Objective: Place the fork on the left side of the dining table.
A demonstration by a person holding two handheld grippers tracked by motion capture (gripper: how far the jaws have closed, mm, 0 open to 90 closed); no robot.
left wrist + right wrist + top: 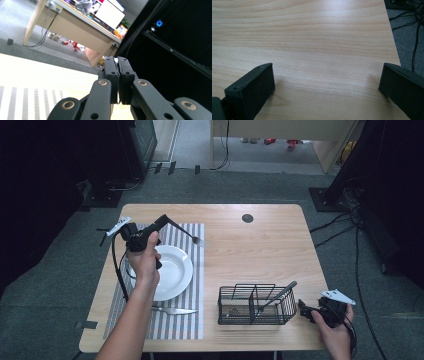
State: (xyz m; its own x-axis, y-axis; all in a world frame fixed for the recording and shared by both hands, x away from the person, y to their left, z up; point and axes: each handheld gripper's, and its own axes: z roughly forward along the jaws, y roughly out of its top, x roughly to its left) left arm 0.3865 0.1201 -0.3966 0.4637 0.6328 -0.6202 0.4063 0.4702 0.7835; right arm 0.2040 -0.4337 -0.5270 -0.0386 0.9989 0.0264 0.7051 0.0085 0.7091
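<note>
- The wooden desk (260,250) is carrying everything; a striped placemat (192,317) is lying across its left part.
- A white plate (176,270) is sitting on the placemat, with a knife (175,310) lying just beside its near rim, also on the mat.
- A black wire basket (240,307) is standing near the desk's front edge, right of the placemat, with a dark-handled utensil (277,296) leaning out of its right compartment.
- Your left hand-held gripper (162,221) is hovering above the plate's far-left side, its jaws pressed together on the handle of a fork (192,236) whose tines are pointing right over the mat's far edge.
- Your right hand-held gripper (303,310) is resting low at the desk's front right corner, just beside the basket, its jaws spread wide over bare wood.
</note>
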